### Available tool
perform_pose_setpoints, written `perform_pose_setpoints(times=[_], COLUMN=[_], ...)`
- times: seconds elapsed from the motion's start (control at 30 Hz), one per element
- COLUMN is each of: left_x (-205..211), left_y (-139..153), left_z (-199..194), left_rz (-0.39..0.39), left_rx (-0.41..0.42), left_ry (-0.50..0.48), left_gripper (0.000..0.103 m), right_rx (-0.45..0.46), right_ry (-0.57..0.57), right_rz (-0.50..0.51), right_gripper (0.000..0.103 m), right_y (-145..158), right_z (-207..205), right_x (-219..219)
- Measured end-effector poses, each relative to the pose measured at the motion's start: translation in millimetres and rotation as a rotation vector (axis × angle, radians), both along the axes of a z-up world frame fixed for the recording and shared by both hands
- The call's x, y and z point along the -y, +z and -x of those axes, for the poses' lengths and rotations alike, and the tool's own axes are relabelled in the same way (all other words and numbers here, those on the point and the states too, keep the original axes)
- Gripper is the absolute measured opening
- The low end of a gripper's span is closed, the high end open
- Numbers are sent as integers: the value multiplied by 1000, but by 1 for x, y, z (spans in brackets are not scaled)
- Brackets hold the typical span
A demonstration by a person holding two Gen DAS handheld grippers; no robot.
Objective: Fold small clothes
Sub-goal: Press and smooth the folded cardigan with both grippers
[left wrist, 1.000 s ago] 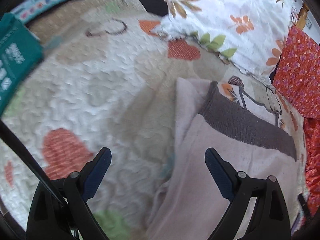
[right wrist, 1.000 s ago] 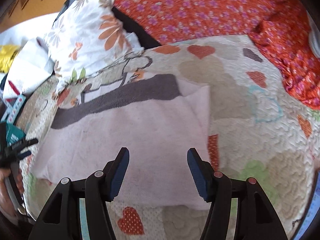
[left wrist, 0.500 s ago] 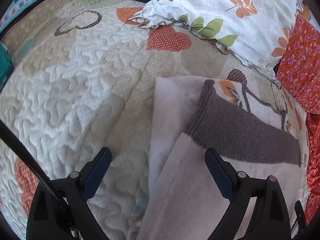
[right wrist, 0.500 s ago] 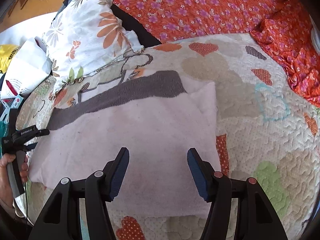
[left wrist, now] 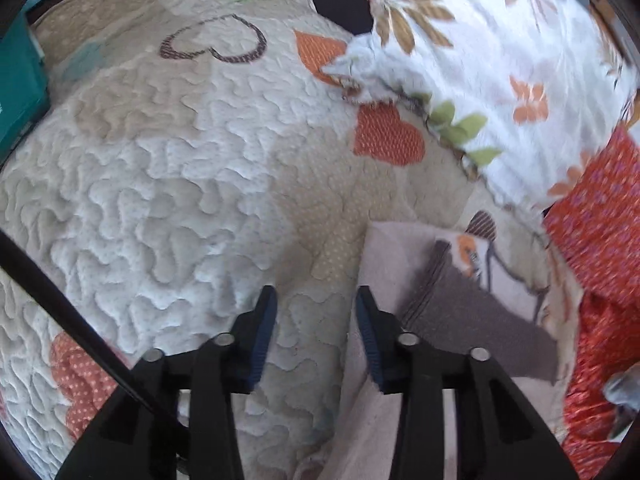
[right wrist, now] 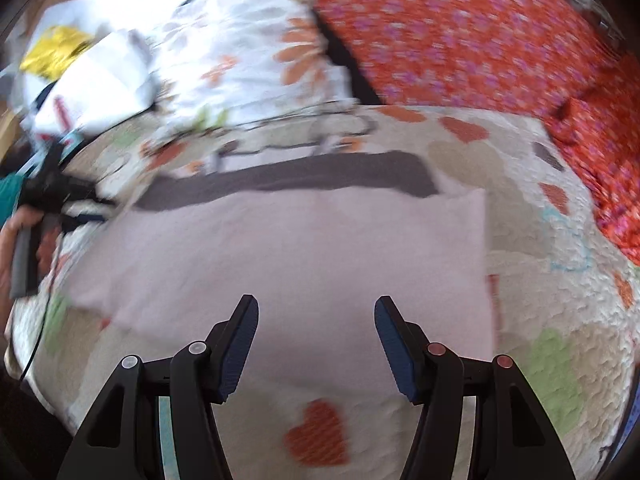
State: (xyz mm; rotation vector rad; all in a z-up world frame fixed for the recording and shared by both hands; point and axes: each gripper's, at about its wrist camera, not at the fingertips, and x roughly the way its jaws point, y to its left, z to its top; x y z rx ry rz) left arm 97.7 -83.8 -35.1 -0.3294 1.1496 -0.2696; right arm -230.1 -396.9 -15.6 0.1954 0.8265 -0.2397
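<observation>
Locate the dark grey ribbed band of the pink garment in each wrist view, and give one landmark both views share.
Left wrist: the dark grey ribbed band runs diagonally at lower right, just beyond the left gripper.
Right wrist: it stretches across the middle, along the far edge of the pink garment, beyond the right gripper.
Shared landmark: the white floral pillow.

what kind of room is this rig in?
Most likely a bedroom, with the folding done on a bed. The pale pink garment lies on a quilted bedspread with hearts, a floral pillow sits at its far edge, and an orange flowered cover lies beyond.
</observation>
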Motion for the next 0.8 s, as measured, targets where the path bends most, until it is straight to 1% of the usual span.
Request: perform_pose_setpoints(times=[0.03,0.07,0.1,0.13,0.17,0.27,0.3,0.33,0.37,0.43,0.5,0.6,0.67,0.8], left_x=[-3,-4,-5,-6,-6,-2,0,4,7,15,26,40,48,52], left_y=[2,4,5,6,4,-8,-12,-16,-19,-19,-18,-20,-25,-31], left_z=[0,1,2,2,1,-1,-3,-4,-4,-4,-5,-9,-13,-21], left_rz=[6,8,14,24,41,112,128,146,155,154,164,195,212,251], left_rx=[8,15,15,8,-6,-70,-88,-110,-118,-114,-105,-112,-129,-138], left_ry=[1,-3,-13,-23,-36,-72,-82,-97,-110,-138,-193,-263,-291,-309], left_gripper=[52,54,60,66,69,69,70,70,70,70,70,70,70,70], right_rx=[-4,-8,-11,-14,-14,-20,-28,-34,-45,-60,-65,-72,-75,-58], right_ry=[37,99,149,196,229,333,369,388,424,471,502,512,509,478], right_rz=[10,32,54,80,96,108,125,148,194,249,306,355,371,414], right_gripper=[65,65,65,65,65,65,65,65,65,65,65,65,65,65], right_y=[1,4,5,6,6,0,-5,-8,-15,-26,-35,-47,-53,-59], right_z=[-1,-4,-8,-11,-15,-33,-41,-46,-55,-66,-75,-86,-92,-100], right_x=[-14,-34,-51,-69,-83,-130,-148,-159,-178,-203,-224,-242,-248,-255])
